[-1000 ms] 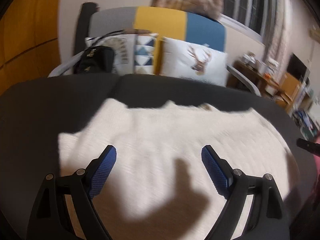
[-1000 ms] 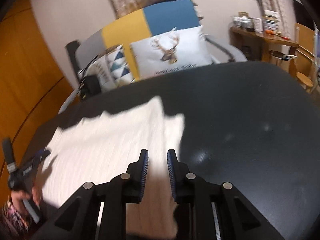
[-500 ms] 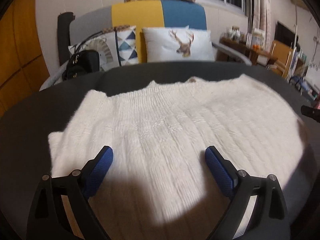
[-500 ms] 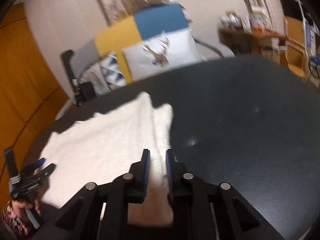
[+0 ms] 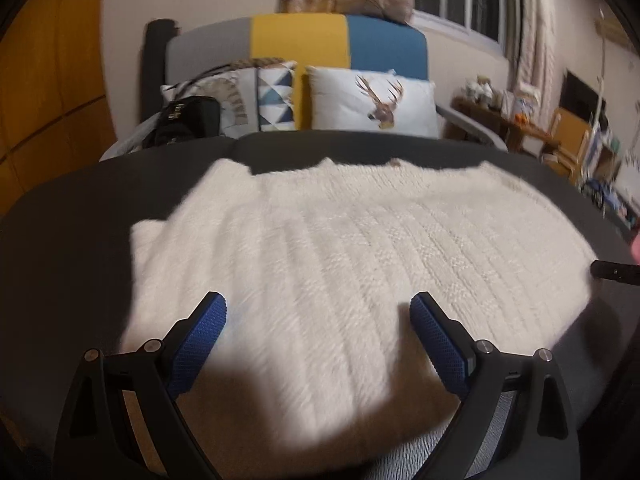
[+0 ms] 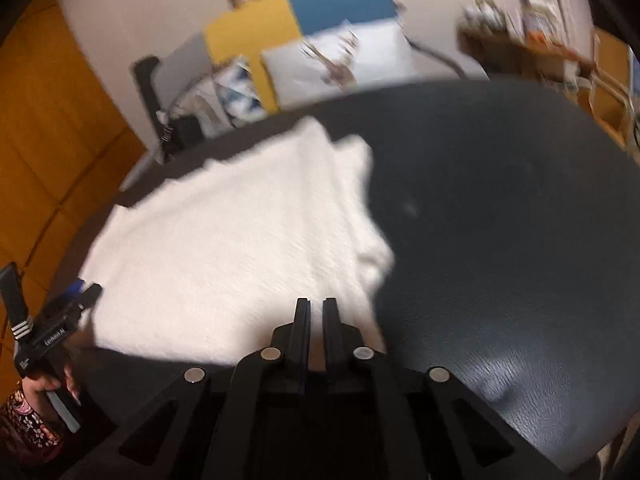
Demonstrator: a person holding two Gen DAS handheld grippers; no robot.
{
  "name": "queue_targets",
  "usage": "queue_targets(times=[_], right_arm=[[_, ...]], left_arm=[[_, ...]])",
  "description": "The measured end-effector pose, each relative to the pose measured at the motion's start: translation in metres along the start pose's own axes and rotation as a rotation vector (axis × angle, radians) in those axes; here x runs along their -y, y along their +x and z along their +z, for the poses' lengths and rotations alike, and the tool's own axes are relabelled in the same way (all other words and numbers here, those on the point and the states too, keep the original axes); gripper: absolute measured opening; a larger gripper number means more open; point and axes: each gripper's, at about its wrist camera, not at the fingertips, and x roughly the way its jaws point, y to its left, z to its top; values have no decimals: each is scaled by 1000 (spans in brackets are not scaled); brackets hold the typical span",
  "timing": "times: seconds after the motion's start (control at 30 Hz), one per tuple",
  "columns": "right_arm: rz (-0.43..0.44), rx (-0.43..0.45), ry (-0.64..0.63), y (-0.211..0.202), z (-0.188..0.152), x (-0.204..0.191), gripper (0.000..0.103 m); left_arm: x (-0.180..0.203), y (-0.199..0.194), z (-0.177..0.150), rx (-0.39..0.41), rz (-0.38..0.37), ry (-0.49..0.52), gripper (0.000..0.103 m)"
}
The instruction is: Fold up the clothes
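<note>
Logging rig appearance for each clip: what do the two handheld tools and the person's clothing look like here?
The left tool has black, angular, cut-out arms with silver pivot bolts, tipped by textured blue pads. The right tool has the same black frame and silver bolts; only dark pad edges show. In the right wrist view the left tool's body carries small white lettering and a white-striped strap, and a dark red patterned sleeve shows.

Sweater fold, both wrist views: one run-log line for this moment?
garment: white sweater flat on dark table | left gripper: jaws wide, nothing held | right gripper: jaws nearly shut at sweater's near edge, grip unclear
</note>
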Motion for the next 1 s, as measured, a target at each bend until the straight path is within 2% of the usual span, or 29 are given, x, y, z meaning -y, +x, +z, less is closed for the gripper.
queue_targets(times=[0.1,0.17,0.23,0.27,0.3,0.33,0.37,0.4,0.5,0.67,0.83,0.9,0.97,1.0], right_arm=[[7,24,-123,10,8,-33,8],[5,9,-176,24,16,-54,8],[2,-10,-208,38,19,-73,8],[-3,-31,-212,47,21,-77,8],[-11,-57,-208,56,22,-78,8],[-18,-77,-197,63,22,-79,8],[-20,-80,-185,65,21,-78,8],[-19,-74,-177,64,20,-76,9],[-10,-69,-155,63,18,-71,9],[12,-66,-110,62,16,-64,9],[4,-48,-116,64,14,-65,9],[3,-49,-118,64,14,-66,9],[3,-50,-118,64,15,-66,9],[4,-49,-115,64,14,-66,9]], left_arm=[[-6,-21,-10,92,5,-33,95],[-14,-33,-12,163,11,-52,95],[-27,-35,-11,174,20,-88,95],[-34,-34,-11,166,24,-109,90],[-44,-28,-12,127,11,-128,69],[-51,-21,-15,88,6,-143,58],[-58,-15,-18,50,2,-158,40],[-66,-12,-21,35,-8,-184,32],[-80,-9,-27,23,-38,-224,28],[-76,-10,-33,15,25,-136,28],[-79,-15,-33,6,33,-133,28],[-77,-24,-20,54,-1,-127,28],[-77,-33,-1,122,-57,-150,28],[-75,-28,13,132,-74,-172,28]])
